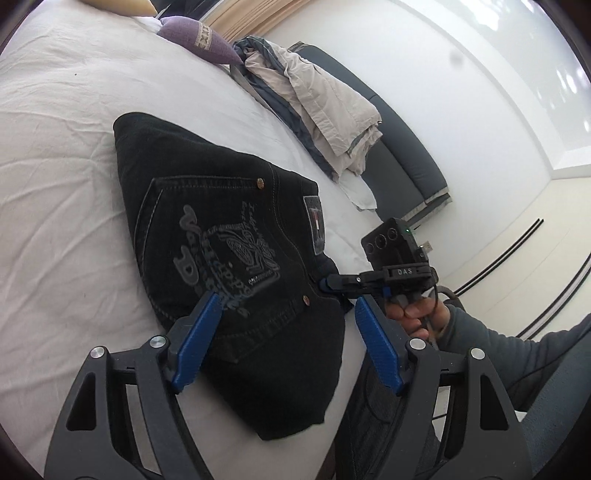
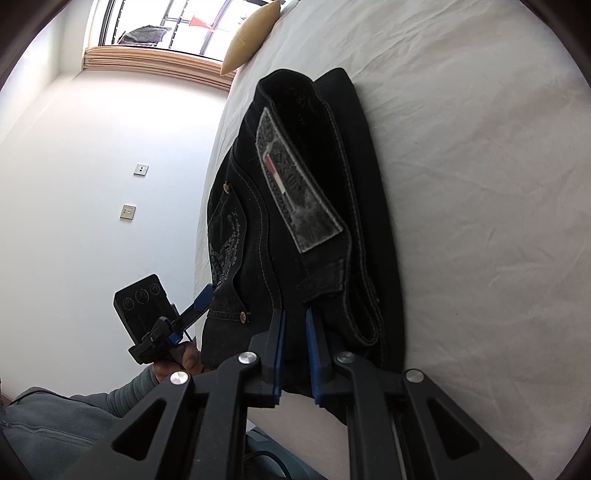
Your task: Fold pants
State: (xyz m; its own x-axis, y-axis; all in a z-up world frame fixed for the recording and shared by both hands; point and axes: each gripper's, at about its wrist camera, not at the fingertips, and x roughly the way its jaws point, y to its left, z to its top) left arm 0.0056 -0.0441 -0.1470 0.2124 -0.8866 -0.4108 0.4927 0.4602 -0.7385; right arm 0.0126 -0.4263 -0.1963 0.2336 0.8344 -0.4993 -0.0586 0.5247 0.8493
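Black jeans (image 1: 229, 236) lie folded on the white bed sheet (image 1: 55, 166), back pocket with grey embroidery facing up. My left gripper (image 1: 287, 298) hovers open just above the pocket's near corner, its blue pads wide apart and touching nothing. The same gripper shows in the right wrist view as the left gripper (image 2: 207, 293), beside the pants' edge. My right gripper (image 2: 295, 321) is shut on the pants (image 2: 314, 192) at the waistband edge near the grey label, with dark fabric pinched between its narrow pads. In the left wrist view the right gripper (image 1: 327, 284) bites that same edge.
A purple pillow (image 1: 199, 40) and a crumpled beige and grey blanket (image 1: 325, 107) lie at the bed's far side, over a dark bed frame (image 1: 406, 158). A yellow pillow (image 2: 251, 37) sits by the window (image 2: 166, 22). A person's grey sleeve (image 1: 498, 354) is close behind.
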